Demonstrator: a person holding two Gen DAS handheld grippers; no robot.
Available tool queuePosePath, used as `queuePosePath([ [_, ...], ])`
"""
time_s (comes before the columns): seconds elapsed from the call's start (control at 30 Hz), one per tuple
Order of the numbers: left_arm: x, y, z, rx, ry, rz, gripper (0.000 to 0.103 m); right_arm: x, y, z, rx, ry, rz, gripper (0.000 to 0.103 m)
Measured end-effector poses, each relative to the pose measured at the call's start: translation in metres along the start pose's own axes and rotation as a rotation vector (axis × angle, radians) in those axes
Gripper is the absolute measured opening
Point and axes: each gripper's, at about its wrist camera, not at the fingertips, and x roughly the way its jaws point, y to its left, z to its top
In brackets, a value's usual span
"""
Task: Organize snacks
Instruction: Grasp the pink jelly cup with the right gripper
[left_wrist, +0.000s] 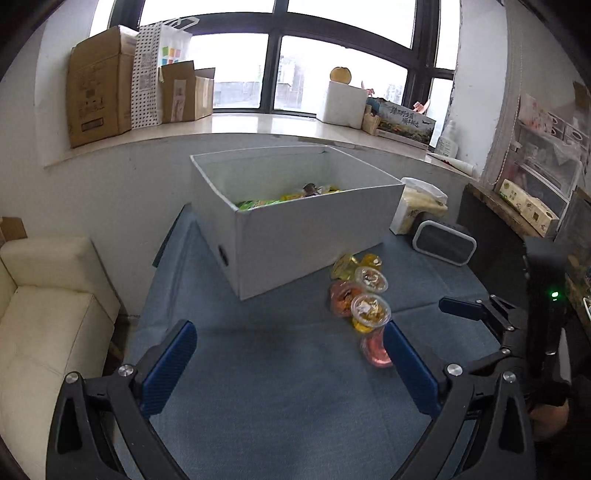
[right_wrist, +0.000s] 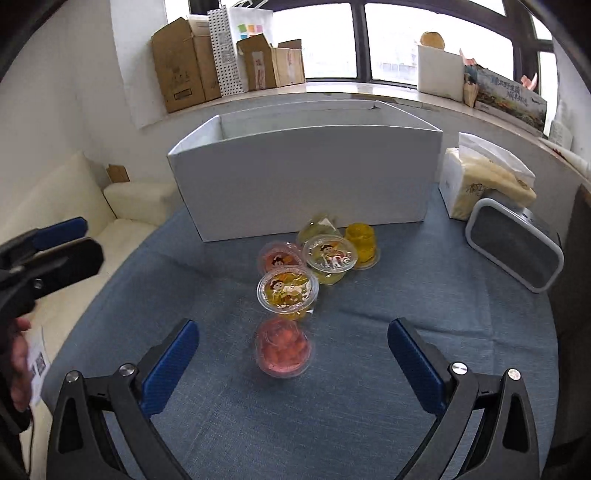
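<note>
Several jelly cups cluster on the blue cloth in front of a white box. A pink cup lies nearest, in the wide gap ahead of my open right gripper, untouched by either pad. Behind it stand a yellow cup with a cartoon lid, another pink cup and an orange cup. My left gripper is open over bare cloth, with the cups just off its right finger. Snack packets lie inside the box. One blue finger of the right gripper shows at the right.
A tissue pack and a grey speaker sit right of the box. A cream sofa stands left of the table. Cardboard boxes line the windowsill behind. A shelf of clutter stands at the far right.
</note>
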Motion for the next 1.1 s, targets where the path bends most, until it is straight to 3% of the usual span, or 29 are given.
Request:
queuePosePath([
  [0.1,-0.002,0.007,-0.008,-0.016,0.007,0.004,0.103,0.009,0.001,-0.004,-0.001,0.015,-0.013,0.098],
  [0.2,0.002,0.009,-0.014,-0.028,0.028,-0.004,0.103,0.019,0.002,-0.005,-0.005,0.034,-0.022,0.075],
  [0.27,0.006,0.008,-0.016,-0.029,0.045,-0.01,0.103,0.026,0.003,-0.006,-0.008,0.059,-0.016,0.07],
  [0.3,0.007,0.008,-0.017,-0.026,0.048,-0.011,0.103,0.028,0.002,-0.007,-0.008,0.065,-0.015,0.06],
  [0.33,0.008,0.007,-0.017,-0.023,0.049,-0.011,0.103,0.031,0.002,-0.009,-0.011,0.073,-0.001,0.043],
  [0.37,0.009,0.006,-0.018,-0.022,0.05,-0.013,0.103,0.031,0.003,-0.01,-0.019,0.069,0.001,0.035],
  [0.83,0.038,-0.028,-0.022,0.021,0.087,-0.038,0.103,-0.034,-0.014,-0.031,0.015,-0.054,0.079,0.036],
  [1.1,0.069,-0.074,-0.02,0.064,0.087,-0.059,0.103,-0.082,-0.054,-0.052,0.11,-0.076,0.021,0.036],
])
